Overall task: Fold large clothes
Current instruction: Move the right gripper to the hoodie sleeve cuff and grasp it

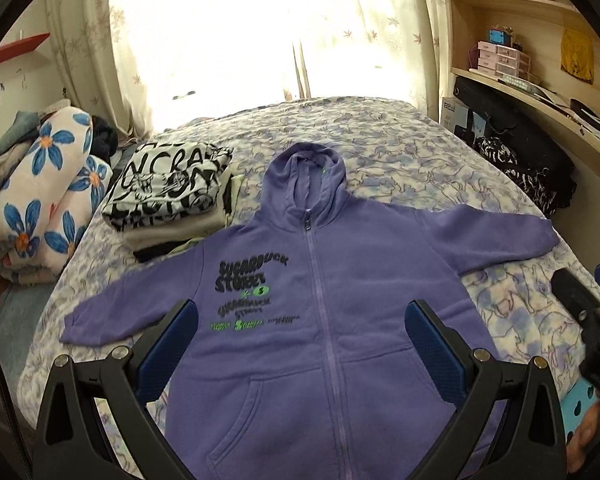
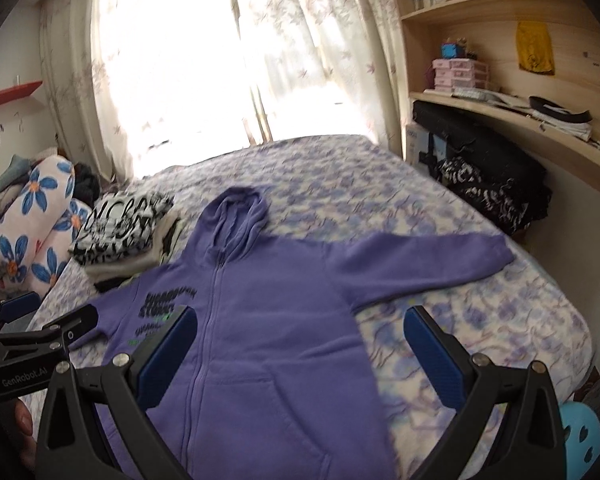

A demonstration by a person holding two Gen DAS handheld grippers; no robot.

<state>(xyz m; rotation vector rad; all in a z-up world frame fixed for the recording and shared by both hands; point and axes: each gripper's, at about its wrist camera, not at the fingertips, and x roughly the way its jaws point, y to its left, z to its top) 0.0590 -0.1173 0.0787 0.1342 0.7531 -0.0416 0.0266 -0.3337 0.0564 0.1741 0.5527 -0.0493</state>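
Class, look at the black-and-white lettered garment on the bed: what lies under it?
The black-and-white lettered garment tops a stack: beneath it a cream folded layer, then something dark. Only edges show; what those pieces are stays covered. The stack rests on the bedspread.

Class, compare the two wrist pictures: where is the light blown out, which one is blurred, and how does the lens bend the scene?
Left wrist view: sharp; the curtained window is blown out, the print on the purple zip-up hoodie reads clearly, and the bed edges bow. Right wrist view: same window glare, but the hoodie and floral bedspread are smeared by blur.
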